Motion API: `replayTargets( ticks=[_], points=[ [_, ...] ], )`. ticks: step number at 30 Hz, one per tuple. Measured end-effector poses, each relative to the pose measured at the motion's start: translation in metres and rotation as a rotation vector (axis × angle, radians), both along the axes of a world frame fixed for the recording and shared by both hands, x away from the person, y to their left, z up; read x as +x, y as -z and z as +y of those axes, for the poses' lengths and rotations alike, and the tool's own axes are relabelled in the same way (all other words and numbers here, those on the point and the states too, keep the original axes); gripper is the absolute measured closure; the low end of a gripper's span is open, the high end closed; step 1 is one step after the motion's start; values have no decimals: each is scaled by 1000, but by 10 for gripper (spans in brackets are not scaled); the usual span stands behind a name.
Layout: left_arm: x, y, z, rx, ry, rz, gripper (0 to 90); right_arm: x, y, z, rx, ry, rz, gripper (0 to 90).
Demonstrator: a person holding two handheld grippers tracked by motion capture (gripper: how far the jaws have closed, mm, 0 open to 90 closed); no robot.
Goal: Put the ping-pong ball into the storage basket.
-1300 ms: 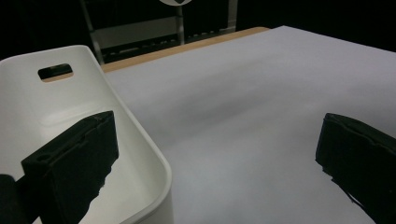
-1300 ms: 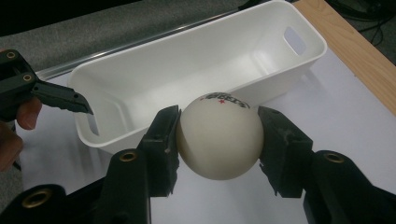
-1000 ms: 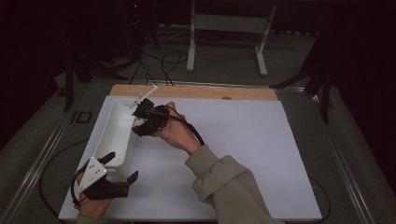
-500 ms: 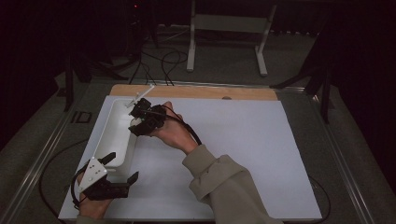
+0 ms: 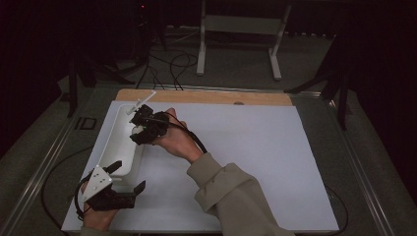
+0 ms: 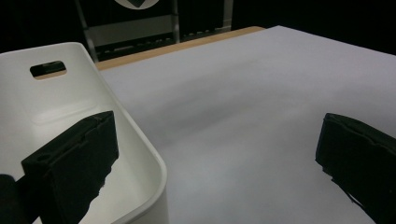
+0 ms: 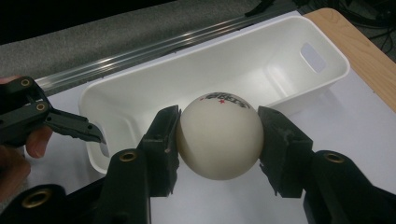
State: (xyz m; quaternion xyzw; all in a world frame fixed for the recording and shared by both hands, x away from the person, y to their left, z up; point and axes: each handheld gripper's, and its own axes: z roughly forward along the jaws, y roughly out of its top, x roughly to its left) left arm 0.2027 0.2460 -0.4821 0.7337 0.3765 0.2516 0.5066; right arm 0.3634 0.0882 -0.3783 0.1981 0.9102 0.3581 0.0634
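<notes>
White tabletop (image 5: pixel 255 147) carries a bin (image 7: pixel 224 70) at nine o'clock; right tool (image 7: pixel 218 140) clamps a ball (image 7: pixel 219 140), left tool (image 6: pixel 215 154) gapes wide astride the bin's rim.

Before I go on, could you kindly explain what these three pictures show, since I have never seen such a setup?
There is no robot: a person holds a hand gripper with two black jaws in each hand. The high view looks down on the table. The other two come from small cameras riding on the grippers, looking along their jaws. On the table stands a white bin with handle slots. The left gripper is open, one jaw inside the bin at its near end, the other outside over the table. The right gripper is shut on a white ball, held just in front of the bin's long side.
</notes>
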Motion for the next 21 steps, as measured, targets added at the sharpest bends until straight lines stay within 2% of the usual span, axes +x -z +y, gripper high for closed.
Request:
replayTargets(
  ticks=[21],
  points=[
    [1,1,2,-12,-7,18,0,-1,5,15,1,-5,-2,508]
  ],
)
